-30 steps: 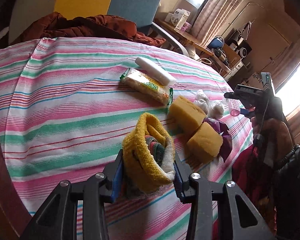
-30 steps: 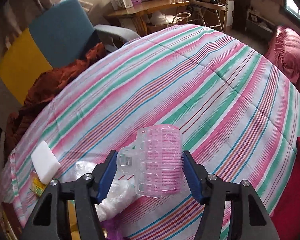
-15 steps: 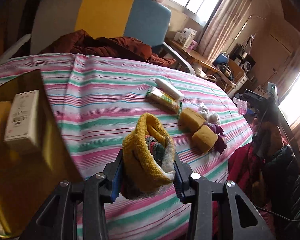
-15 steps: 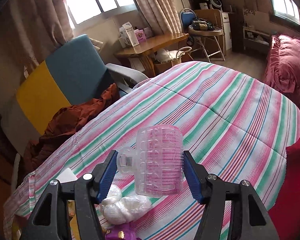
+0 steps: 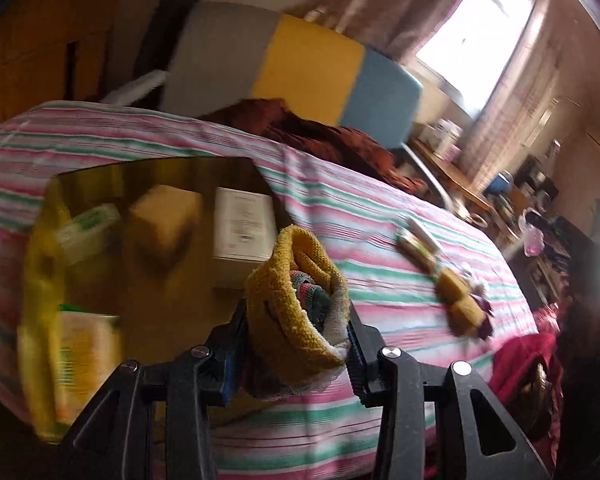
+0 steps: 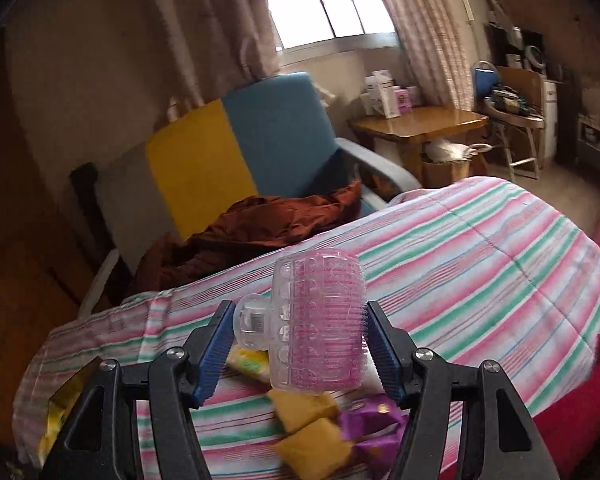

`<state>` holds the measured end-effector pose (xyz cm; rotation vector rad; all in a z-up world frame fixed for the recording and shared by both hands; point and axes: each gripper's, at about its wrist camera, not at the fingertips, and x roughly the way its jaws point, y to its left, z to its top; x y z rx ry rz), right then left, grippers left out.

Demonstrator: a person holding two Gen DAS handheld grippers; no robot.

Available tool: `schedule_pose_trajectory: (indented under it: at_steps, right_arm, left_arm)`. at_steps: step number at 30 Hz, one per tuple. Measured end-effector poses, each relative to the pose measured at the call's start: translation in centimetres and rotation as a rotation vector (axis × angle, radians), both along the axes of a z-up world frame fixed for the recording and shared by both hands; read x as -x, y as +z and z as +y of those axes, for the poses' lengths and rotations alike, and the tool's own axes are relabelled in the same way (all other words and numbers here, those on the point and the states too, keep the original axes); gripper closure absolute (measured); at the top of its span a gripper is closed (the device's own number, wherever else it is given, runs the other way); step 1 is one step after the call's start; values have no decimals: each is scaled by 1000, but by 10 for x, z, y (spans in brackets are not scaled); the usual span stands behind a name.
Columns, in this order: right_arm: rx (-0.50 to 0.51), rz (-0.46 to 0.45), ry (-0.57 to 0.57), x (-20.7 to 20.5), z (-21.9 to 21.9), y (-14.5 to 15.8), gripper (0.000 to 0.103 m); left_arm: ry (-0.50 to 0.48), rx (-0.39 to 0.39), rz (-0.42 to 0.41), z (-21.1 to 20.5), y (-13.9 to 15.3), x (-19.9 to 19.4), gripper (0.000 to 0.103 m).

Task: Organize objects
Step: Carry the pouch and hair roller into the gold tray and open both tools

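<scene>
A: Which step is in hand?

B: The carry, as I judge it. The left gripper [image 5: 296, 344] has its jaws clenched on a yellow knitted bundle [image 5: 298, 312] with striped cloth tucked inside, held in the air. Ahead of those jaws and to their left sits a yellow box [image 5: 40, 280] on the striped bed cover [image 5: 380, 216]. In it are a white carton [image 5: 242, 226], a tan sponge block [image 5: 164, 220] and some green-and-white packets, all blurred.

A: And the other hand?

B: The right gripper [image 6: 300, 336] grips a clear pink hair roller [image 6: 318, 320] between its jaws, also lifted. Below and just beyond those jaws lie two yellow sponges [image 6: 304, 408], a purple wrapper [image 6: 374, 414] and a packet, loose on the cover.

A: So what does the next move call for?

B: For the left, I'd say bringing the bundle over the box's open space, nearest the jaws and short of the carton, lowering it and only then releasing. It is soft, so it may cling to the pads. The roller likely follows; it is light and round, so it should be set down low rather than dropped, or it could roll.

A: Much left?

B: Probably several items.
</scene>
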<state>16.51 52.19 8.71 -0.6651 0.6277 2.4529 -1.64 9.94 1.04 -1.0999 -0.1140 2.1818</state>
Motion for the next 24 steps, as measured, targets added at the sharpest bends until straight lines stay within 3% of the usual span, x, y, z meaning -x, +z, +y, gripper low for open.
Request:
schedule_pose_trajectory:
  at_steps: [8, 13, 20, 22, 23, 24]
  right_arm:
    - [48, -66, 459, 80, -150, -36, 39]
    - [67, -123, 653, 116, -229, -62, 39]
    - [38, -234, 729, 148, -278, -98, 38]
    - [15, -259, 723, 151, -283, -108, 30]
    - [2, -271, 715, 151, -283, -111, 21]
    - [-4, -281, 710, 149, -285, -114, 20]
  left_arm:
    - [174, 67, 20, -58, -10, 33, 61]
    - [239, 114, 64, -76, -13, 56, 59]
    - [340, 148, 33, -100, -24, 79, 46]
    - [351, 152, 28, -103, -27, 76, 45]
    - [352, 150, 23, -104, -29, 74, 45]
    - [351, 146, 18, -105, -30, 72, 45]
